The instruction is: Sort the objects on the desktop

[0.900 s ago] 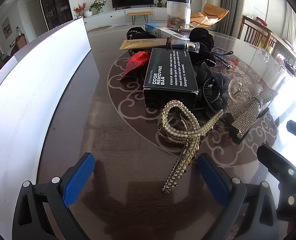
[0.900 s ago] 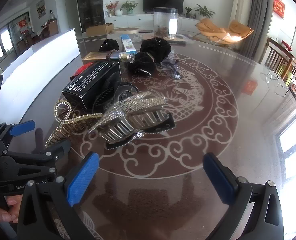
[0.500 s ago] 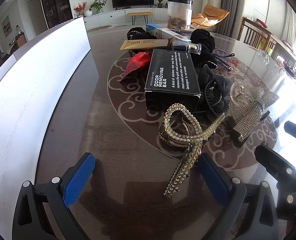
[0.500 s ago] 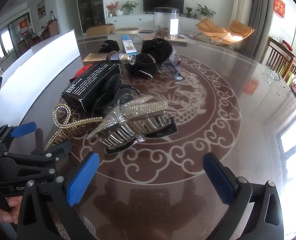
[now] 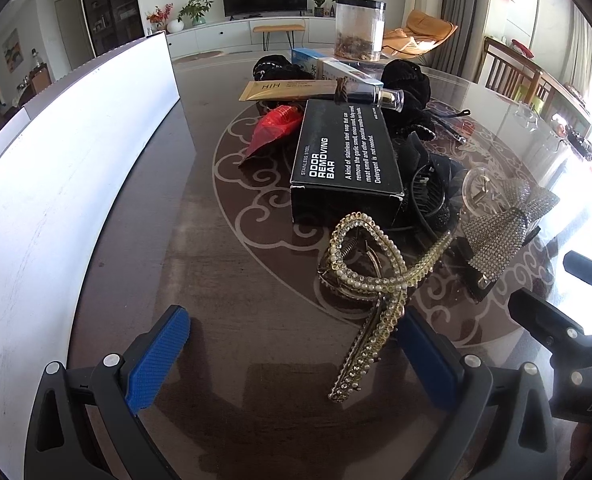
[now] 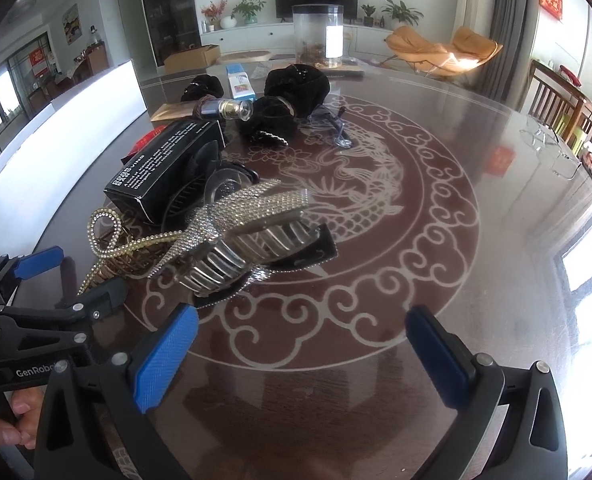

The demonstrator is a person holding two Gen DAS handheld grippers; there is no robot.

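Here, left wrist view: the left gripper [image 5: 292, 354] has its blue pads wide apart, holding nothing.
Gold bead hair clip [image 5: 370, 276]: lies on the dark table [image 5: 224, 280], its tail beside the right pad.
Black box [image 5: 346, 158]: just behind the clip.
Right wrist view: the right gripper [image 6: 302, 346] is spread wide, holding nothing.
Sparkly bow hair claw [image 6: 248, 232]: on the table ahead of the left pad.
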